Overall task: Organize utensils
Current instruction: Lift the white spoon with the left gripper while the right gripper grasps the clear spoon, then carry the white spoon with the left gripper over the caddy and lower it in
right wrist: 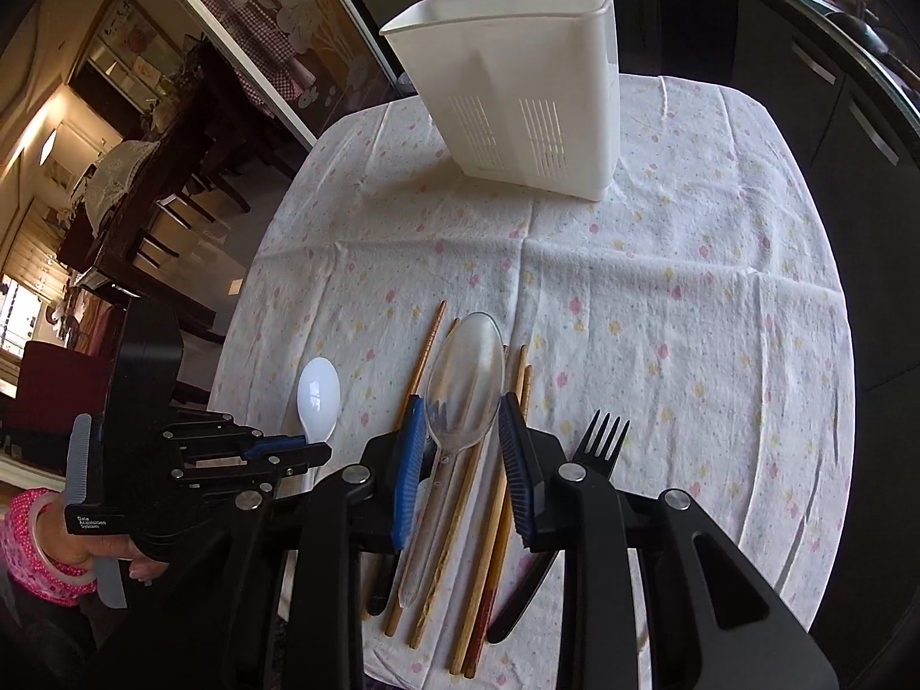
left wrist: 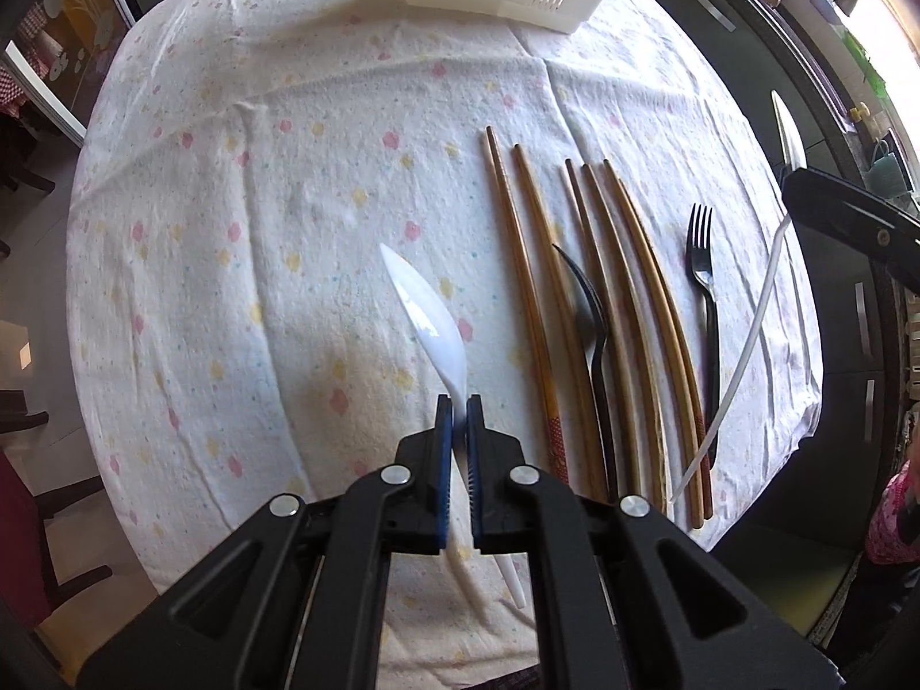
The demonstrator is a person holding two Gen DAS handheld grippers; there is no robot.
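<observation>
White spoon (left wrist: 428, 316), black fork (left wrist: 702, 264), pink-and-yellow-flowered white tablecloth (left wrist: 259, 201).

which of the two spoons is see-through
The clear spoon between the right gripper fingers; the white spoon in the left gripper is opaque.

Glossy plastic spoon (left wrist: 428, 316) (wooden chopsticks (left wrist: 532, 299))
</observation>
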